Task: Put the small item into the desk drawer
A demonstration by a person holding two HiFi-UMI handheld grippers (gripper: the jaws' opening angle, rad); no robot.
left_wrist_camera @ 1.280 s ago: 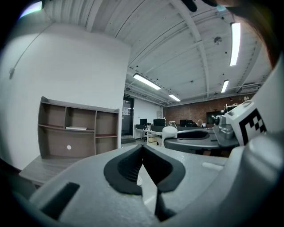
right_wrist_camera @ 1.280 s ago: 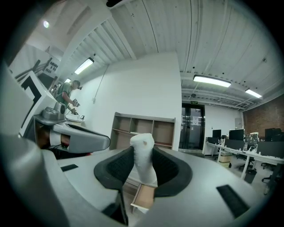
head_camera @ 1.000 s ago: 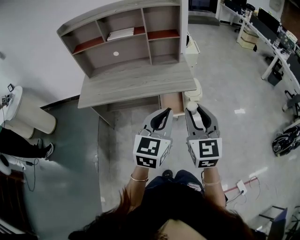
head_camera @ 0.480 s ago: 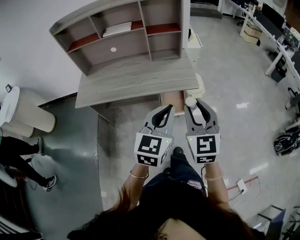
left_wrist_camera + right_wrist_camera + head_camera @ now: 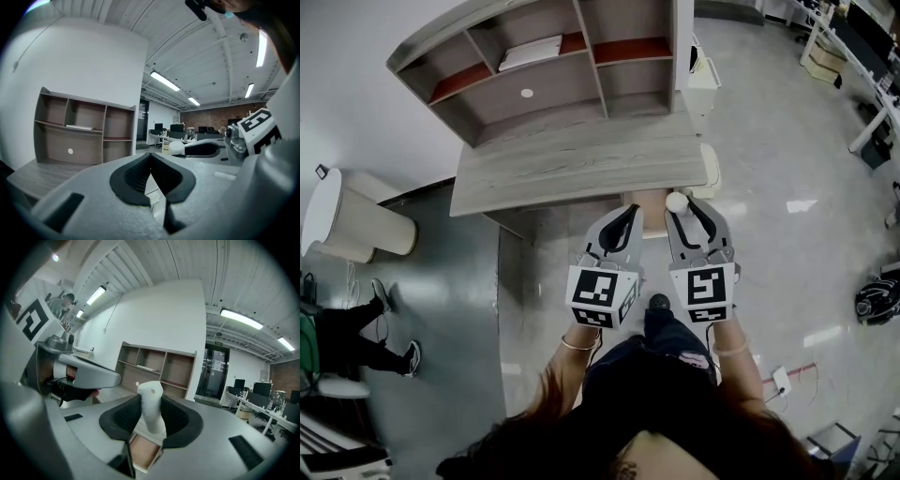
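The small white item (image 5: 677, 202) stands upright, pinched between the pads of my right gripper (image 5: 679, 208). In the right gripper view the item (image 5: 152, 411) fills the gap between the jaws, with the open wooden drawer (image 5: 140, 453) just below it. That drawer (image 5: 649, 202) sticks out from under the right end of the grey desk (image 5: 572, 164). My left gripper (image 5: 623, 220) hovers beside the right one, left of the drawer. Its jaws meet at the tips in the left gripper view (image 5: 151, 157), with nothing between them.
A grey hutch (image 5: 534, 66) with several cubbies sits on the desk against the wall. A white round bin (image 5: 352, 225) stands at the left, with a person's legs (image 5: 356, 337) beyond it. A white cabinet (image 5: 708, 75) flanks the desk's right side. A power strip (image 5: 780, 380) lies on the floor.
Both grippers have advanced toward the desk, side by side. The white item has travelled with the right gripper and now hangs at the open drawer's front edge.
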